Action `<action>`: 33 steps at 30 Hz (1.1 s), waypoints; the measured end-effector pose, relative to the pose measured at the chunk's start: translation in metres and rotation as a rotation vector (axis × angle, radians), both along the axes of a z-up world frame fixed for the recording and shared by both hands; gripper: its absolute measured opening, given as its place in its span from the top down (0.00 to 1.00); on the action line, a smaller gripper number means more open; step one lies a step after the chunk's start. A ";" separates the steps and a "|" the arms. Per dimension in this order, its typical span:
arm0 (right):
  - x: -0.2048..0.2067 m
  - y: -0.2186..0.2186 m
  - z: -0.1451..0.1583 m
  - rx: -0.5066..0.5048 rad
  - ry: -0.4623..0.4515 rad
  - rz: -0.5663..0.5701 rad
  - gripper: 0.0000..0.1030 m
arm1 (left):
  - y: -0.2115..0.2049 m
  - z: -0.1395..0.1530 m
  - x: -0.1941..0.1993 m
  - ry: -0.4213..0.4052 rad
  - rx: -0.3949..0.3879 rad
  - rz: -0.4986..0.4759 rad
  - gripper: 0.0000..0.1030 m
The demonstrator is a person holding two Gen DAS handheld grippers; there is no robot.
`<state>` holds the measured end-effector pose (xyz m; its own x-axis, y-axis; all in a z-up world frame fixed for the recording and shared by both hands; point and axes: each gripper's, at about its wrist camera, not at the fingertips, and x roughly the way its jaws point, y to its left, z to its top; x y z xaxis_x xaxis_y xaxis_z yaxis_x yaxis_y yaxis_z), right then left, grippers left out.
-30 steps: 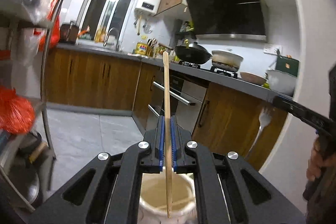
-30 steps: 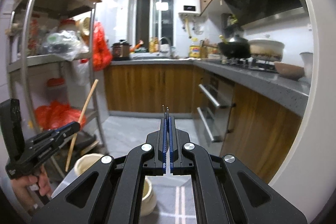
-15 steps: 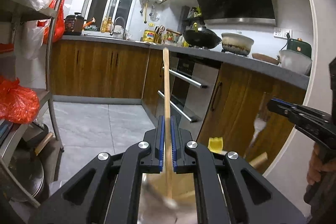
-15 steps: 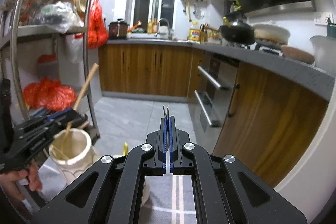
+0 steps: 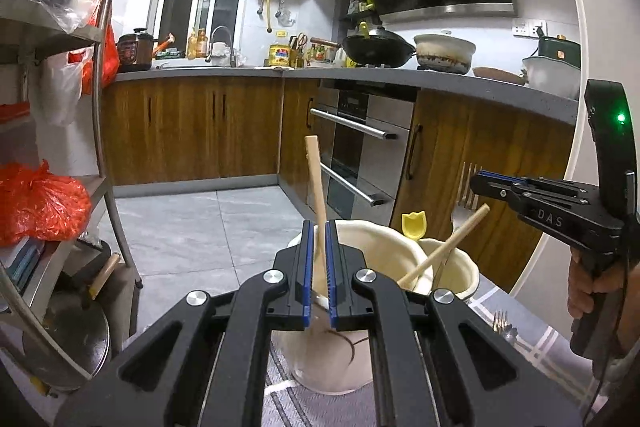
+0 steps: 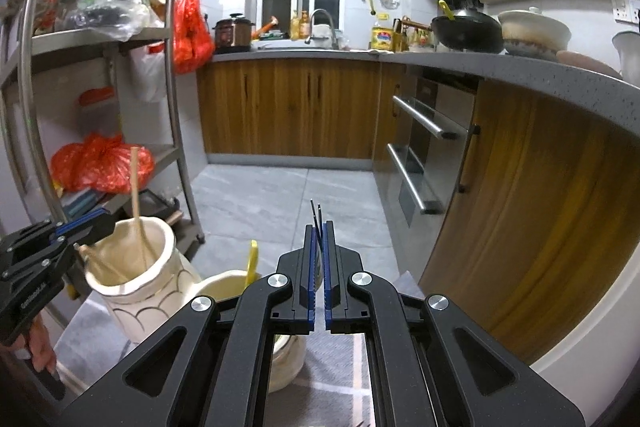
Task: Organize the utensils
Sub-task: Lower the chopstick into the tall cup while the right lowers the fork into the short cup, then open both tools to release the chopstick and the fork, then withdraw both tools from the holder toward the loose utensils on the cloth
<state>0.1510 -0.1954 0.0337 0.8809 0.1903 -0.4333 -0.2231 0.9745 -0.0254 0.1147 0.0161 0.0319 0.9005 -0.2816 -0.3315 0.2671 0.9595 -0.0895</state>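
Observation:
My left gripper (image 5: 319, 227) hovers over a cream jar with scalloped lines (image 5: 340, 367), its jaws almost together. A wooden stick (image 5: 316, 183) stands in that jar, leaning and showing through the thin gap between the pads. In the right wrist view the stick (image 6: 136, 187) rises just past the left gripper (image 6: 108, 221). A second stick (image 5: 444, 247) rests in the same jar. My right gripper (image 6: 319, 227) is shut on a fork (image 5: 466, 183), tines up, above a smaller cream cup (image 5: 460, 267) that holds a yellow utensil (image 5: 414, 225).
Both containers stand on a grey lined cloth (image 5: 532, 347), where another fork (image 5: 502, 323) lies. A steel rack (image 6: 176, 107) with red bags stands at the left. Wooden cabinets (image 6: 520, 187) and an oven (image 5: 360, 155) run along the right. Tiled floor lies beyond.
Both grippers have sunk toward the jars. The stick has slid lower through the left pads and now leans. The fork has come down over the smaller cup.

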 end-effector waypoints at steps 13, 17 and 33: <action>-0.028 -0.024 0.011 0.118 -0.043 0.022 0.06 | 0.007 0.017 -0.029 -0.031 0.012 0.040 0.11; -0.040 -0.031 0.011 0.118 -0.044 0.006 0.05 | 0.009 0.021 -0.041 -0.034 0.016 0.057 0.05; -0.094 -0.057 -0.009 0.082 0.013 -0.002 0.05 | 0.017 0.019 -0.080 0.073 0.033 0.074 0.05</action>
<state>0.0570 -0.2524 0.0248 0.8758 0.2244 -0.4273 -0.2212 0.9735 0.0577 0.0346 0.0327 0.0507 0.8915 -0.2029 -0.4049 0.1893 0.9791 -0.0738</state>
